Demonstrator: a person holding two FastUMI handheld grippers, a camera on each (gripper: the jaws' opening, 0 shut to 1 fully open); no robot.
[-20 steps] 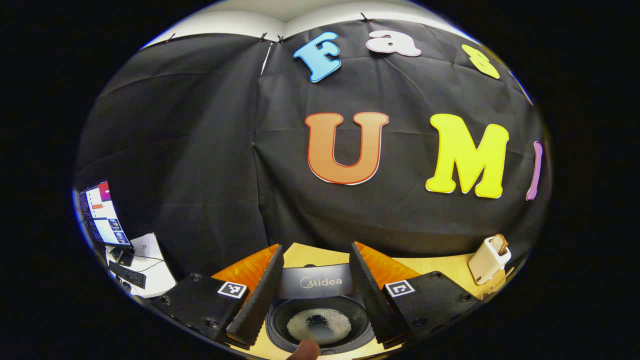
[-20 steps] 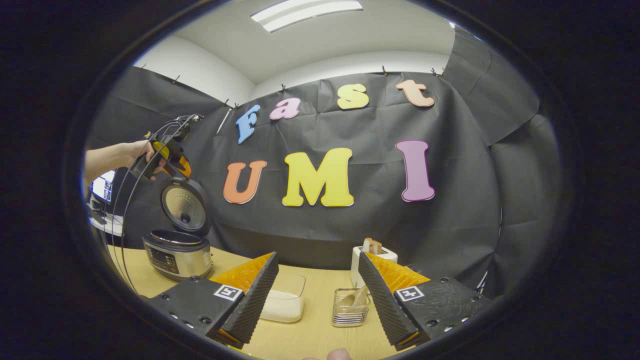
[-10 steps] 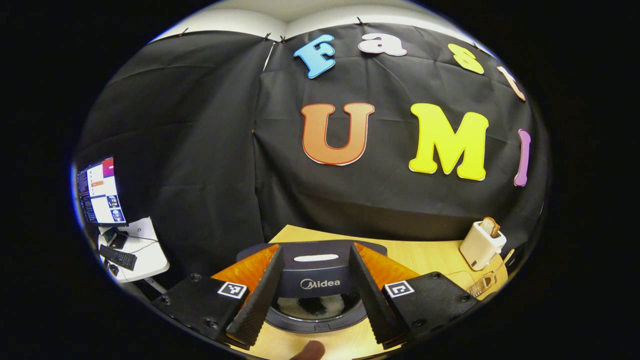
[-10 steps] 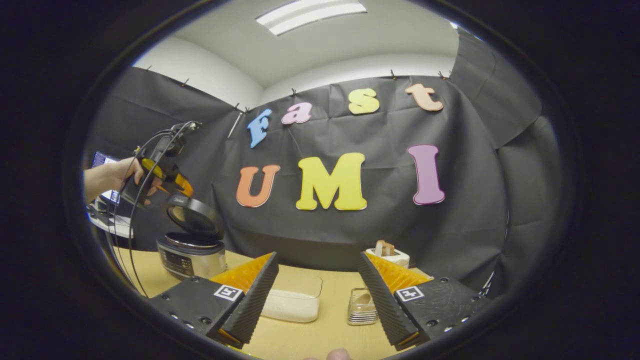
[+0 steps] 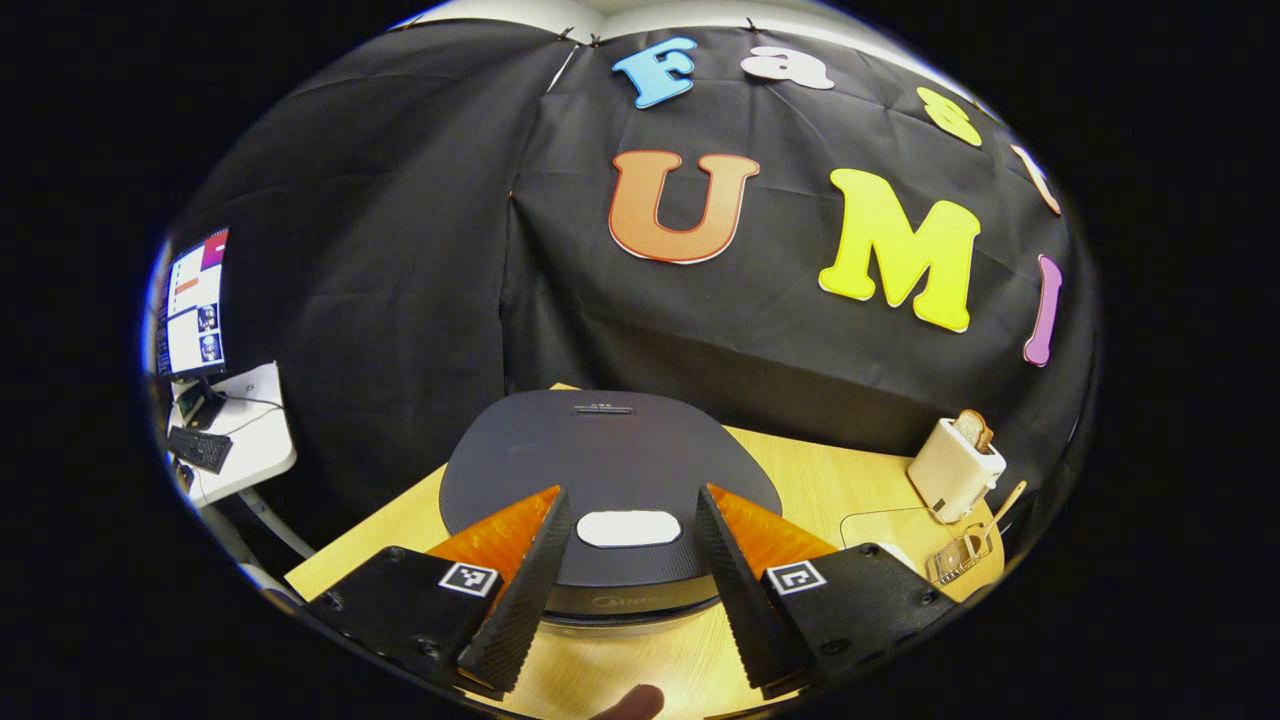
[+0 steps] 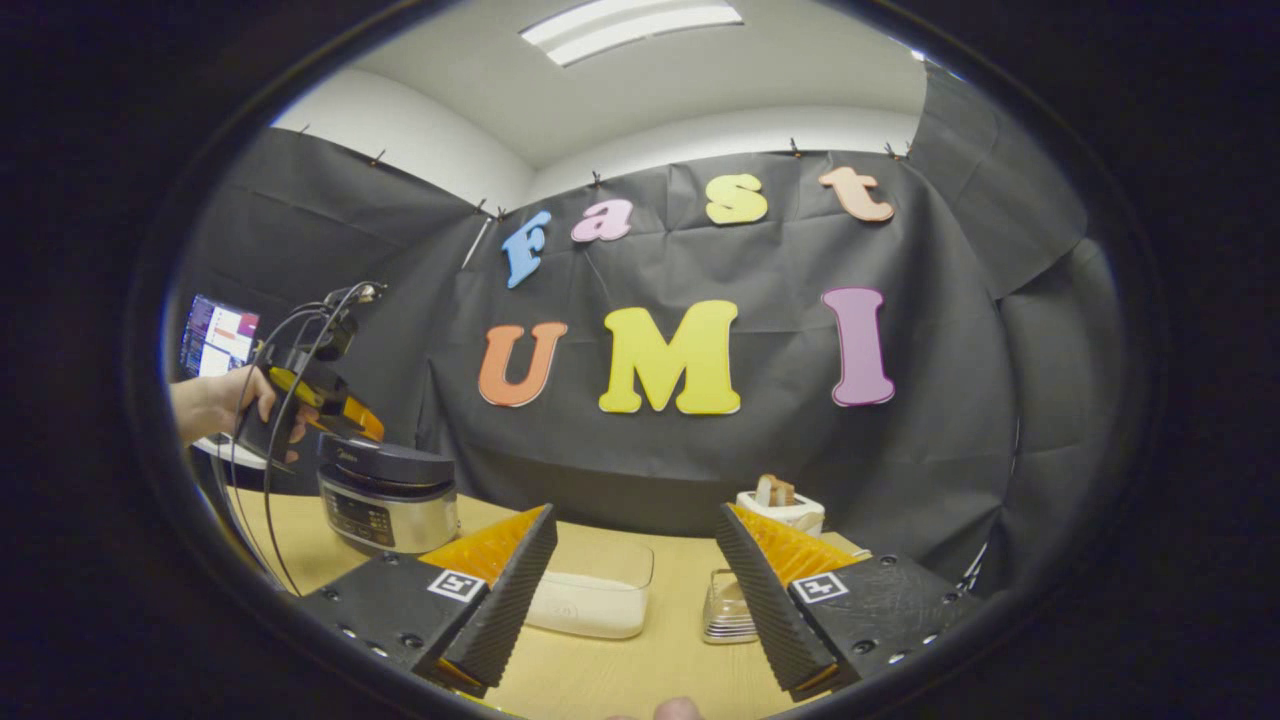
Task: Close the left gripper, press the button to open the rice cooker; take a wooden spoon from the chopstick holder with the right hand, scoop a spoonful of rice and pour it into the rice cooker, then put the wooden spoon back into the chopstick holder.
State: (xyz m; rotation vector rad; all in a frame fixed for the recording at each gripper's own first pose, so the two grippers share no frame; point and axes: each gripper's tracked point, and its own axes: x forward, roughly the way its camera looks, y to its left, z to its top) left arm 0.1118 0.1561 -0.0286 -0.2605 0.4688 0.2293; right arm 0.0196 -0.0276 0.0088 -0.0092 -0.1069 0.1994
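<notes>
I'm holding L gripper (image 5: 625,590) wide open, empty, over shut rice cooker (image 5: 610,470); R gripper (image 6: 635,590) hovering open, empty.

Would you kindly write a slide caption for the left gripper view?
Open left gripper poised over the closed rice cooker, toaster at the table's far right.

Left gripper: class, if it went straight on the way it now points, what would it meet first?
Most likely the rice cooker's closed lid. The left gripper is open, its fingers straddling the lid's pale oval button, which lies straight ahead. Depth is unclear, so whether it meets button or lid first is a guess.
</notes>
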